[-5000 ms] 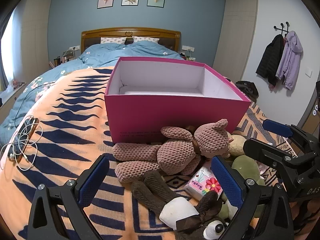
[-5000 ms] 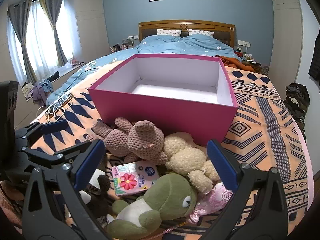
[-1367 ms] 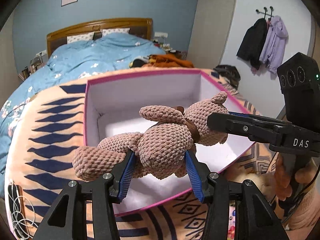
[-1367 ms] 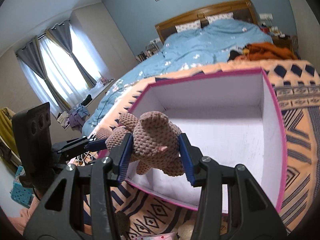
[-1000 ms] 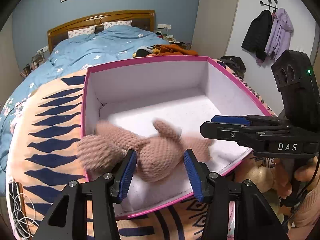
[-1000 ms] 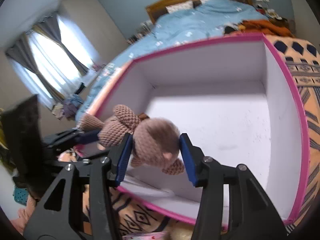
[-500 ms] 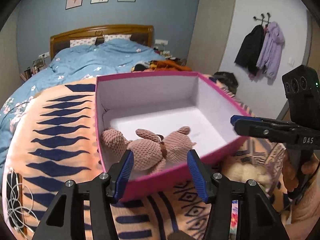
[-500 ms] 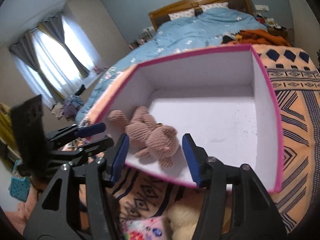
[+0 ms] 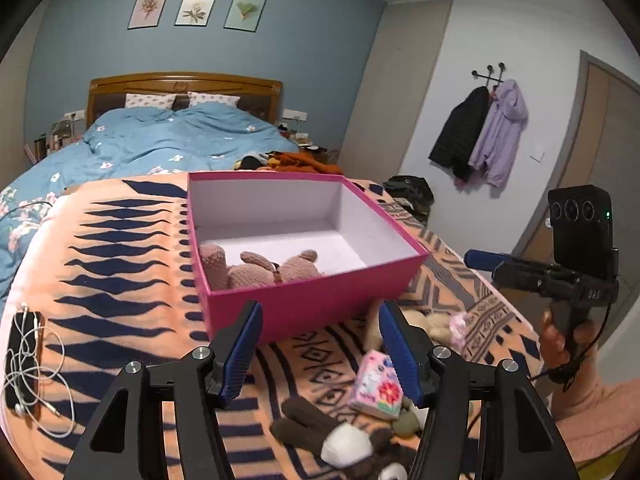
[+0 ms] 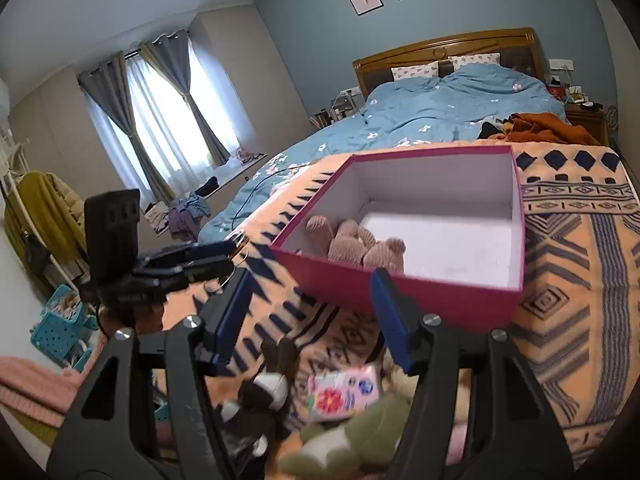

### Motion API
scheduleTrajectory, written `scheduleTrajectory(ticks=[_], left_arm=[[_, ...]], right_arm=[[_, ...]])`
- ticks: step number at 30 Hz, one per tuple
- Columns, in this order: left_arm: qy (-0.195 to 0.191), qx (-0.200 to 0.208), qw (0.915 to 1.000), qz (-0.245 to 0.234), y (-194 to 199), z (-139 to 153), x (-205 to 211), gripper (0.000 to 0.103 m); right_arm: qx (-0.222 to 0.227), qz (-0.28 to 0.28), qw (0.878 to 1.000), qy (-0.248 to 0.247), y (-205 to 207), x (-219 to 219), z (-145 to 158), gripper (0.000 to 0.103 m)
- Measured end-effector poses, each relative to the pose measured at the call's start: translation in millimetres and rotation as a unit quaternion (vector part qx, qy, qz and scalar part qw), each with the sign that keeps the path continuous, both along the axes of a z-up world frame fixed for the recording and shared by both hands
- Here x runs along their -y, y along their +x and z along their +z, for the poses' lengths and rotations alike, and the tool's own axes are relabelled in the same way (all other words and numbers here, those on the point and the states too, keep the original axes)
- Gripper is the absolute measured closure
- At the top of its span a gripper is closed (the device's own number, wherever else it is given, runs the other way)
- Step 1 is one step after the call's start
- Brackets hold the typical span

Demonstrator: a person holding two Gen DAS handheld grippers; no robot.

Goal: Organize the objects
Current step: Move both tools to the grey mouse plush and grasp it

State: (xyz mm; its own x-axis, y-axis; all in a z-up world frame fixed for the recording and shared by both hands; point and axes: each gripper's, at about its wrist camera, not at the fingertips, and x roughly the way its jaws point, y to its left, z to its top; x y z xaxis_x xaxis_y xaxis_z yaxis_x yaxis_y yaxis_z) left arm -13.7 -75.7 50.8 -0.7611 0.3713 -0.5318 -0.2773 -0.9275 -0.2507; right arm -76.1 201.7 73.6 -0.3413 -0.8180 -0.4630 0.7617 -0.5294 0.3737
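Observation:
The brown knitted bear (image 9: 256, 274) lies inside the pink box (image 9: 360, 292) on the patterned blanket, against its near left wall. Nothing is gripping it. My left gripper (image 9: 320, 308) hovers in front of the box, its jaws opening with nothing between them. In the right wrist view the bear (image 10: 360, 248) rests in the near corner of the box (image 10: 460, 304), and my right gripper (image 10: 311, 276) stands open and empty short of the box. Each gripper shows in the other's view: the right gripper (image 9: 480, 258) in a hand, the left gripper (image 10: 228, 256).
Loose items lie on the blanket (image 9: 120, 280) in front of the box: a flowered tissue pack (image 9: 378, 388), a dark brown and white plush (image 9: 336, 436), a cream plush (image 9: 434, 322), a green plush (image 10: 352, 436). A phone with earphone cable (image 9: 24, 356) lies at the left.
The bear left both grippers and now lies in the box. Both grippers opened and drew back and up, away from the box.

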Motion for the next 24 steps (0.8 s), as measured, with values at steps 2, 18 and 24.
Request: scheduleTrajectory(ticks=[2,18,24], left_arm=[[-0.009,0.005,0.9999,-0.001,8,-4,-5,0.041],[-0.031,0.075,0.9966,0.012,33,-63,-14,0.041],[-0.020,0.088,0.9957,0.023,34,-72,-5,0.041]], right_arm=[[-0.002,0.005,1.000,0.017,14,-4,-5,0.040],[0.053,0.135,0.980,0.137,88,58,-92,0.040],[0.016,0.139,0.972,0.191,106,78,-100,0.040]])
